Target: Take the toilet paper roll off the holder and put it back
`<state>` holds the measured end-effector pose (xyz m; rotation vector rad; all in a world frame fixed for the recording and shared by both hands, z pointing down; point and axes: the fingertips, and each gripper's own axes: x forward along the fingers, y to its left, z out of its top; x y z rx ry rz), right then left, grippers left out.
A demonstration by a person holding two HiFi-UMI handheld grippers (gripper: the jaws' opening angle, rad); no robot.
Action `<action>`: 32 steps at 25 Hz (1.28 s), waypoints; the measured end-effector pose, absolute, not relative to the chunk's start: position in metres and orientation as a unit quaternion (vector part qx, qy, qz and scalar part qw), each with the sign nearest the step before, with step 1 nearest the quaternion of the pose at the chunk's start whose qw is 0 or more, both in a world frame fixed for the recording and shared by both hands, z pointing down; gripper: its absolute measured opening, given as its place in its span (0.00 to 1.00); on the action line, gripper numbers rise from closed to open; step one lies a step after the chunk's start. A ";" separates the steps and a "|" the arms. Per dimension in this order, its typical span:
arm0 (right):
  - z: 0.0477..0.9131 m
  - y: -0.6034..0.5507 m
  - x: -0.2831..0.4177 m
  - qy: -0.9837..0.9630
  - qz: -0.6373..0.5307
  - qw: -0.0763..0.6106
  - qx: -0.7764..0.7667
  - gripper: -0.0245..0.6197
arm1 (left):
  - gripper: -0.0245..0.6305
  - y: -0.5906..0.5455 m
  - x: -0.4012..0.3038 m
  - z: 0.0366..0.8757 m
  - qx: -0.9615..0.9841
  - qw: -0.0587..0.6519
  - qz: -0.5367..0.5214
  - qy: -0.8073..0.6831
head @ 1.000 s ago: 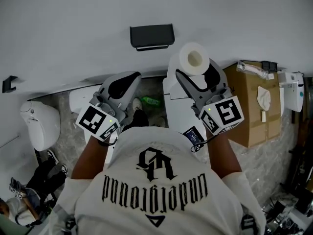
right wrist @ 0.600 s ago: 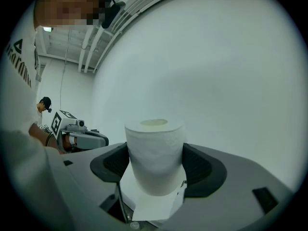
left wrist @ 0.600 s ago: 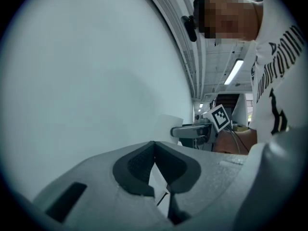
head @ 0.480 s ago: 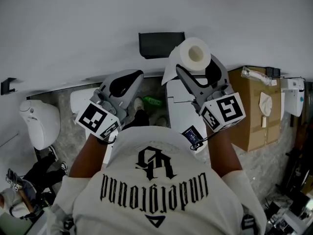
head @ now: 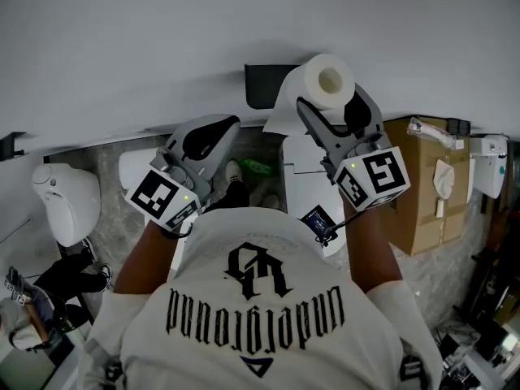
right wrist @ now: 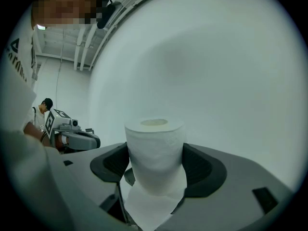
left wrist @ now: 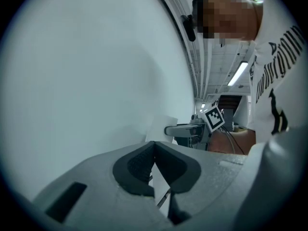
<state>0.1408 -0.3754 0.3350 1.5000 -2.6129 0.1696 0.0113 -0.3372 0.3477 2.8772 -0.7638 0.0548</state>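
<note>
At the bottom of the head view, nearest the camera, is the person's white shirt (head: 260,315). Its gothic lettering runs upside down and seems to read "underground", above a monogram-like emblem that I cannot make out. Each gripper's cube carries a black-and-white square marker with no words on it. A small dark tag (head: 319,220) hangs below the right wrist, and its print is too small to read.

The left gripper (left wrist: 154,147) sits left of centre with its jaws pressed together on nothing. The right gripper (right wrist: 155,170) is clamped on the toilet paper roll (head: 327,82), one pad on each side of the soft body and the core hole facing up. A loose tail of paper (head: 280,116) hangs from the roll.

The roll is at the upper middle of the frame, off the black holder (head: 262,84) and just to its right against the pale wall. In my judgement it now needs to go back on. To do that well, the grip should be firm but not crush the core. The hole should be lined up with the holder's arm before sliding across, and the tail kept from snagging underneath. The arm itself is not clearly shown here.

The cardboard box (head: 431,193) at the right shows no print I can read.
</note>
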 end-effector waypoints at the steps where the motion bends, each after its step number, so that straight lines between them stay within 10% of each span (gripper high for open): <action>1: 0.337 -0.380 0.140 -0.864 0.056 0.064 0.497 0.54 | 0.06 -0.341 0.010 0.348 0.963 0.083 0.016 -0.256; 32: 0.393 -0.417 0.135 -0.852 0.081 0.094 0.508 0.54 | 0.06 -0.365 0.001 0.370 0.963 0.110 0.027 -0.244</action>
